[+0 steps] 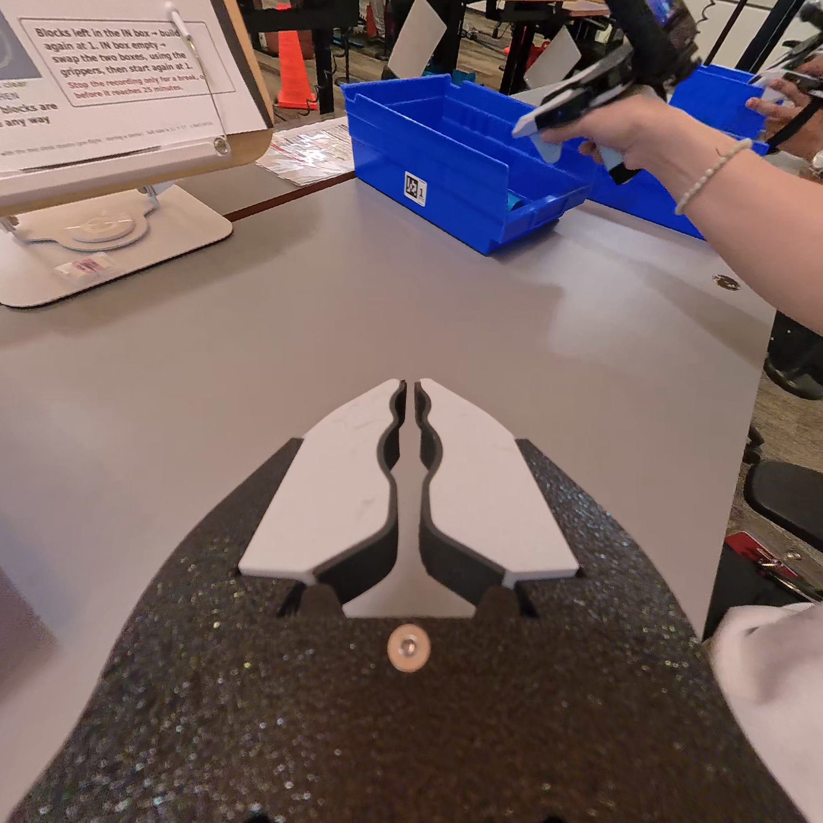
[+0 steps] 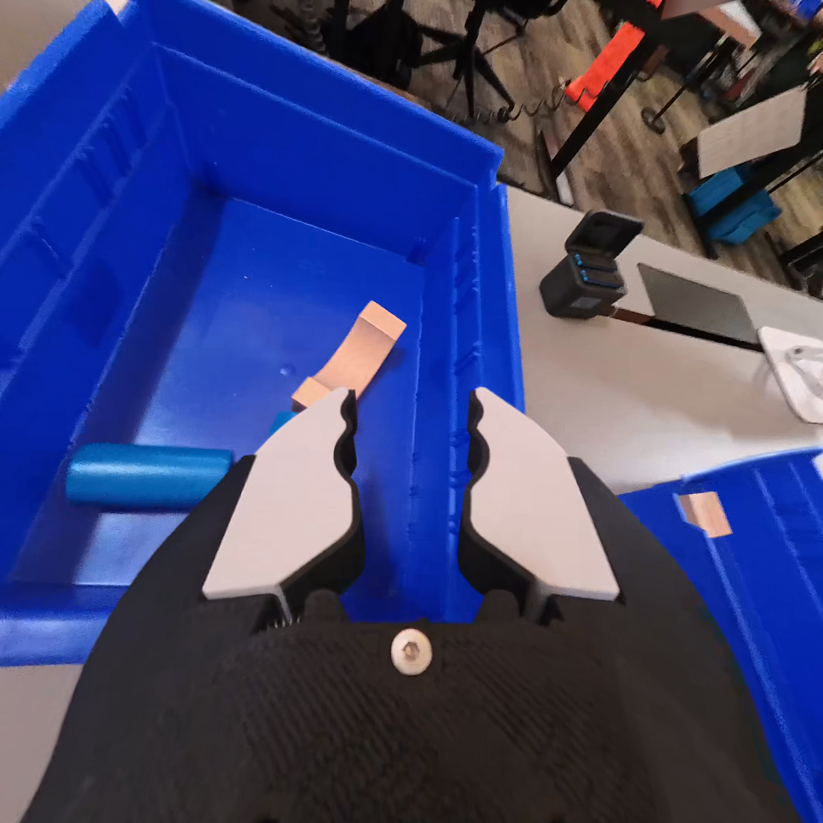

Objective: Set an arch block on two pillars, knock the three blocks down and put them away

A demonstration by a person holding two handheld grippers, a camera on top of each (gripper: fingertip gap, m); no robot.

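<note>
My left gripper (image 1: 410,384) is shut and empty, low over the bare grey table (image 1: 267,320). My right gripper (image 2: 412,394) is open and empty, tilted down over the near blue bin (image 2: 311,147), by its right wall. In the bin lie a curved wooden block (image 2: 356,356) just beyond my left fingertip, a blue cylinder (image 2: 147,474) to the left, and a small blue piece (image 2: 280,423) partly hidden by that finger. In the left wrist view the right gripper (image 1: 534,142), held by a hand, hangs over the same bin (image 1: 445,178).
A second blue bin (image 2: 757,556) stands to the right with a wooden block (image 2: 706,514) in it; it also shows in the left wrist view (image 1: 712,102). An instruction sheet on a stand (image 1: 111,89) is at the far left. A black case (image 2: 583,276) and a grey pad (image 2: 699,307) lie beyond. The gap from one gripper's tips to the other's is roughly 50 centimeters.
</note>
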